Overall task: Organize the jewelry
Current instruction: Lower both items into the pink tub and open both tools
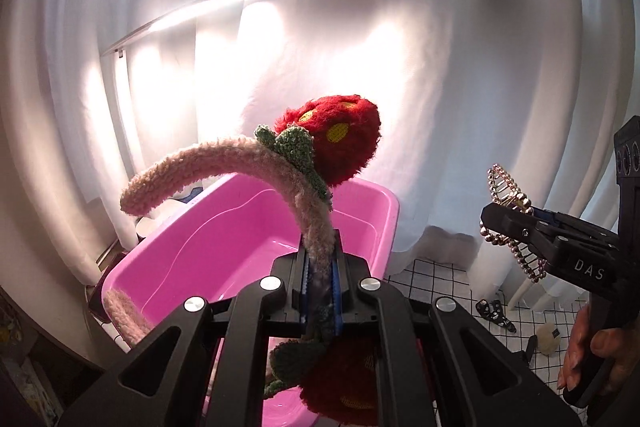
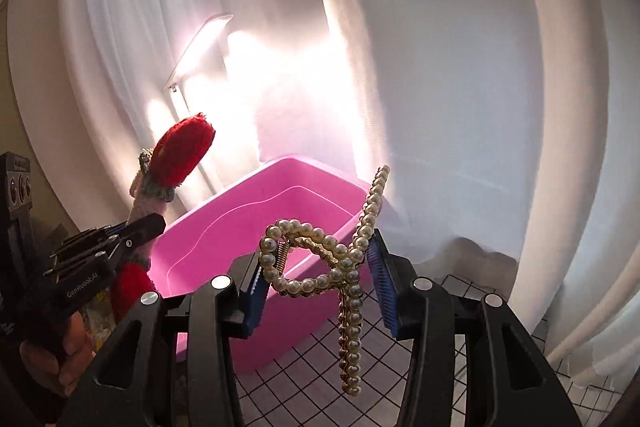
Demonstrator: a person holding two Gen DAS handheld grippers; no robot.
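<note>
My left gripper is shut on a fuzzy pink headband with a red plush strawberry and green leaves, held up above a pink plastic bin. My right gripper is shut on a pearl hair claw clip, held in the air to the right of the bin. The right gripper with the clip shows at the right of the left wrist view. The left gripper with the headband shows at the left of the right wrist view.
A white curtain hangs behind the bin. A lit desk lamp stands at the back left. The table has a white cloth with a black grid. A black clip and a small round item lie on the cloth at right.
</note>
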